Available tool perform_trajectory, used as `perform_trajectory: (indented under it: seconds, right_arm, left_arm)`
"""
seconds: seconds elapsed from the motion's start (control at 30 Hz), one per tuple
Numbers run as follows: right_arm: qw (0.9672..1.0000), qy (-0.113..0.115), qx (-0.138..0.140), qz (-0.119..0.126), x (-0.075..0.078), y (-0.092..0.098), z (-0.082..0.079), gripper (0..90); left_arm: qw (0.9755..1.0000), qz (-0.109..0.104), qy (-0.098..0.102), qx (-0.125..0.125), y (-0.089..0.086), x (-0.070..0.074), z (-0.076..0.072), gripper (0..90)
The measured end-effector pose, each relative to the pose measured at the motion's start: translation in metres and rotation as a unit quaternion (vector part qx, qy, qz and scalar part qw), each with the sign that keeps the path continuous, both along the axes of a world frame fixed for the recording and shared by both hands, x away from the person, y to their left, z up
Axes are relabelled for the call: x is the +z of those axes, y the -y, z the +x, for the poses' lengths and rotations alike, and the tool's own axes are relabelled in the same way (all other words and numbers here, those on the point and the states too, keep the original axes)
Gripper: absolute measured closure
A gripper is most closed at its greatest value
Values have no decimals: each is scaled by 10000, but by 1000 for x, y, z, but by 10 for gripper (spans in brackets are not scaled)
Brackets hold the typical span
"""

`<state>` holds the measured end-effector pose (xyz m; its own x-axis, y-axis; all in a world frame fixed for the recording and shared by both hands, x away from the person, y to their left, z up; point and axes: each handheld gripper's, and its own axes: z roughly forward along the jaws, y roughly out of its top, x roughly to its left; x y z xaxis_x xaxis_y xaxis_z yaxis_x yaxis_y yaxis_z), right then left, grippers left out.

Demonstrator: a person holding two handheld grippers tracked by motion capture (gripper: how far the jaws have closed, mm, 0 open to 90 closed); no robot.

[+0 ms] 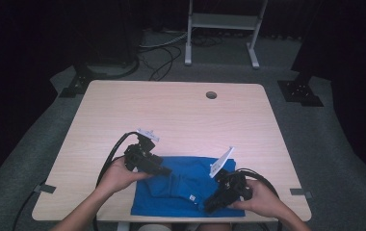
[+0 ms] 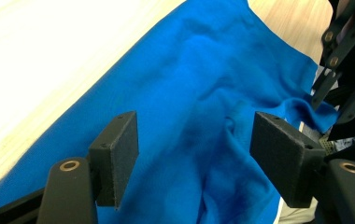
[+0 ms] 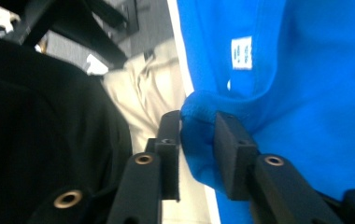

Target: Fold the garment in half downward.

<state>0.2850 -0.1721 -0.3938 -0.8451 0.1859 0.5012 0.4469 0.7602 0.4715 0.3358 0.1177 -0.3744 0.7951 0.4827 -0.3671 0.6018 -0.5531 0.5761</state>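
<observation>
The left gripper (image 1: 164, 170), jaws wide and empty, hovers over the blue garment (image 1: 181, 195) at its 10 o'clock corner. The garment lies at the table's (image 1: 171, 110) 6 o'clock edge, long axis 9 to 3. The right gripper (image 1: 211, 206), nearer the hem, pinches a fold at 5 o'clock.

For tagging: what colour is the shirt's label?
White label on the blue shirt; clearest in right gripper view.
</observation>
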Motion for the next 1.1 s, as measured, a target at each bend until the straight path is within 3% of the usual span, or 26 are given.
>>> perform_trajectory:
  seconds: [0.13,0.2,0.27,0.3,0.4,0.47,0.57,0.87,0.93,1.1]
  right_arm:
    - [9976,75,-420,546,13,1,15,639]
    - [9949,150,-745,663,12,-2,25,640]
    - [9923,272,-1086,533,9,-8,32,642]
    - [9903,367,-1295,347,4,-14,36,645]
    - [9881,631,-1398,109,-4,-29,38,654]
    - [9886,682,-1340,68,-7,-39,37,654]
    - [9920,570,-1119,162,-8,-49,33,654]
    - [9983,240,-170,508,-8,-65,6,622]
    - [9979,345,-153,528,-6,-64,2,618]
    - [9969,304,-392,613,-4,-53,6,609]
  left_arm:
    - [10000,10,22,5,-2,1,-1,321]
    - [10000,8,36,21,-4,1,-1,321]
    - [10000,-13,34,44,-6,2,-2,321]
    - [10000,-10,31,57,-7,2,-2,321]
    - [10000,-14,43,67,-10,2,-2,320]
    - [9999,-20,45,89,-12,3,-2,320]
    - [9999,-37,56,102,-14,4,-2,314]
    - [9999,-35,90,106,-13,5,-3,313]
    - [9999,-26,80,103,-11,5,-5,313]
    - [9999,1,91,57,-9,5,-5,309]
